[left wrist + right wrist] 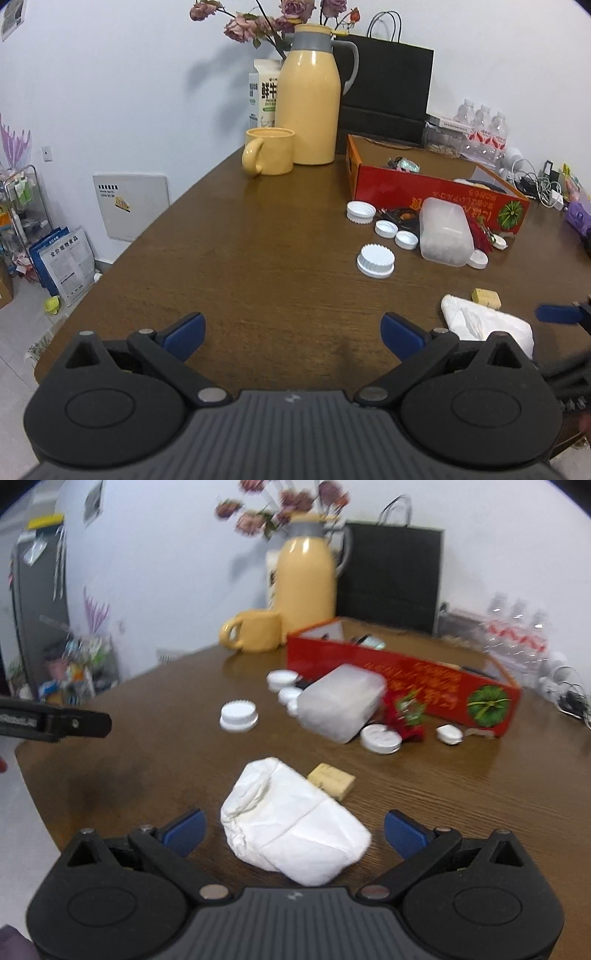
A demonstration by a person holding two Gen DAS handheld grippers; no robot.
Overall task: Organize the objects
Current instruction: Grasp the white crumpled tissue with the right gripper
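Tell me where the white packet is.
The white packet lies on the table's near edge, between the open right gripper's fingers, touching the yellow block behind it.

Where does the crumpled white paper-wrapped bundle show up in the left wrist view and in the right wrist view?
Left wrist view: the crumpled white paper-wrapped bundle lies at lower right, partly hidden behind the left gripper's right finger.
Right wrist view: it lies at bottom centre, between the open fingers of the right gripper.
Shared landmark: the small yellow block sits just beyond the bundle in both.
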